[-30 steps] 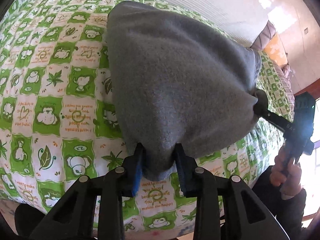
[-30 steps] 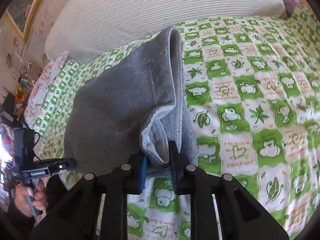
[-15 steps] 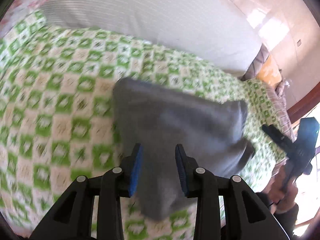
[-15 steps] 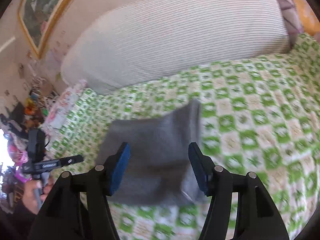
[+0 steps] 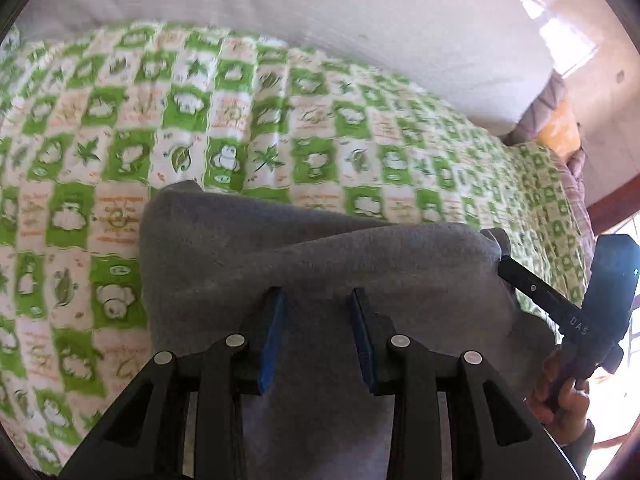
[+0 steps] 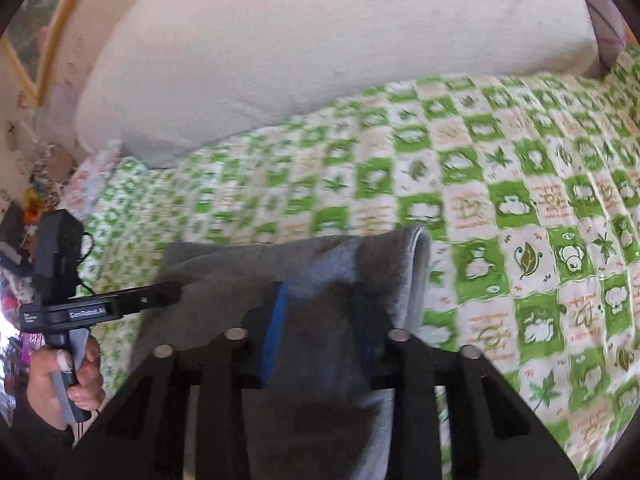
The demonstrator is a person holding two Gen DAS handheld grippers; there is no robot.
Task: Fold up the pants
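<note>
The grey fleece pants (image 5: 312,256) lie folded in a low bundle on the green-and-white patterned bed cover (image 5: 224,128). My left gripper (image 5: 318,308) is open, its blue-padded jaws standing over the near part of the bundle with cloth between and below them. My right gripper (image 6: 320,304) is open too, over the right end of the pants (image 6: 344,264), where the folded edge curls up. Each gripper shows in the other's view: the right one (image 5: 504,256) touching the bundle's right corner, the left one (image 6: 176,288) at its left edge.
A large white striped pillow (image 6: 320,40) lies along the far side of the bed. Smaller pillows (image 5: 560,132) sit at the far right corner. A framed picture (image 6: 36,32) hangs on the wall, with clutter (image 6: 24,208) below it.
Both grippers let go of the pants and opened. The pants dropped from a raised, draped shape to a flat bundle, and both grippers came back down over it.
</note>
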